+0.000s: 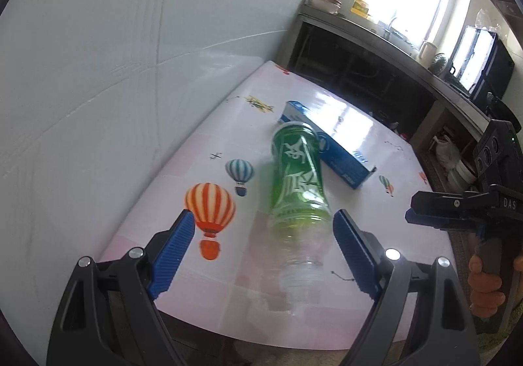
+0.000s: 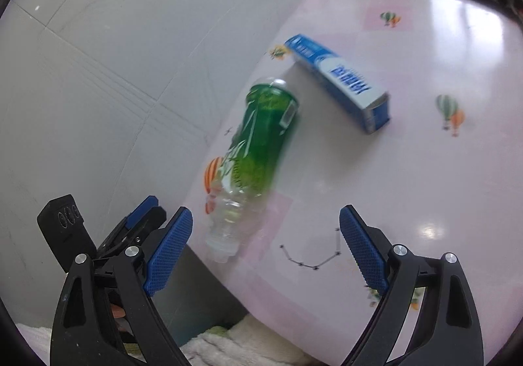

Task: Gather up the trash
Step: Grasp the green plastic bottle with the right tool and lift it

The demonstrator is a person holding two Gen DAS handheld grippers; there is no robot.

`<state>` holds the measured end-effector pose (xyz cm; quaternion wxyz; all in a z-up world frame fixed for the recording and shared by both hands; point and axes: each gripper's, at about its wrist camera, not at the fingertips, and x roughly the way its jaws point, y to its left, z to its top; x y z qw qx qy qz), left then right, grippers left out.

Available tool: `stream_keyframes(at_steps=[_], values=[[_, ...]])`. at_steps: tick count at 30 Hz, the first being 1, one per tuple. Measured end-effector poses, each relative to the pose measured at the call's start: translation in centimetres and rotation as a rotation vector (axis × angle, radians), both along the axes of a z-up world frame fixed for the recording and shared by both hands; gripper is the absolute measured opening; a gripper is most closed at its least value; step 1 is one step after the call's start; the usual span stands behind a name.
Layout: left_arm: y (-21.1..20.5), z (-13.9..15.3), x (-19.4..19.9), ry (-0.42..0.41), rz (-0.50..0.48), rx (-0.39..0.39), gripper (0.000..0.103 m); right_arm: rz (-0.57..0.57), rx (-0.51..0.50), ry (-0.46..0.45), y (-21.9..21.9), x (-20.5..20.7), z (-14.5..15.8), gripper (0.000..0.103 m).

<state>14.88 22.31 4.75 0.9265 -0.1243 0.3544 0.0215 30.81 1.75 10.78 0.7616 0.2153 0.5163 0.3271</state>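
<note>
Just beside bottle (image 1: 295,183): blue carton (image 1: 330,145) (touching)

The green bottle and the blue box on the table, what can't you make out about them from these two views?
- Green bottle: motion blur in the right wrist view smears its label; its clear neck is too faint in the left wrist view to show a cap.
- Blue box: the bottle covers part of it in the left wrist view; whether they touch is unclear.

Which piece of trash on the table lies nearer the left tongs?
The green bottle, its neck lying between the open left tongs; the blue carton lies beyond it.
</note>
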Motion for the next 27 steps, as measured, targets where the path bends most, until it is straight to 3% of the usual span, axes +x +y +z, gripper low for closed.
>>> stream_keyframes(at_steps=[3, 13, 19, 27], values=[[1.3, -0.3, -0.2, 0.01, 0.046, 0.033, 0.084, 0.021, 0.006, 0.027, 3.4, 0.7, -0.7, 0.089], [3.6, -0.5, -0.9, 0.028, 0.105, -0.001, 0.084, 0.053, -0.073, 0.076, 9.3, 2.8, -3.2, 0.088], [3.4, -0.4, -1.0, 0.033, 0.094, 0.005, 0.084, 0.075, -0.078, 0.102, 10.3, 2.5, -4.1, 0.068], [2.4, 0.2, -0.4, 0.032, 0.072, 0.02, 0.084, 0.155, -0.072, 0.111, 8.7, -0.1, -4.5, 0.067]])
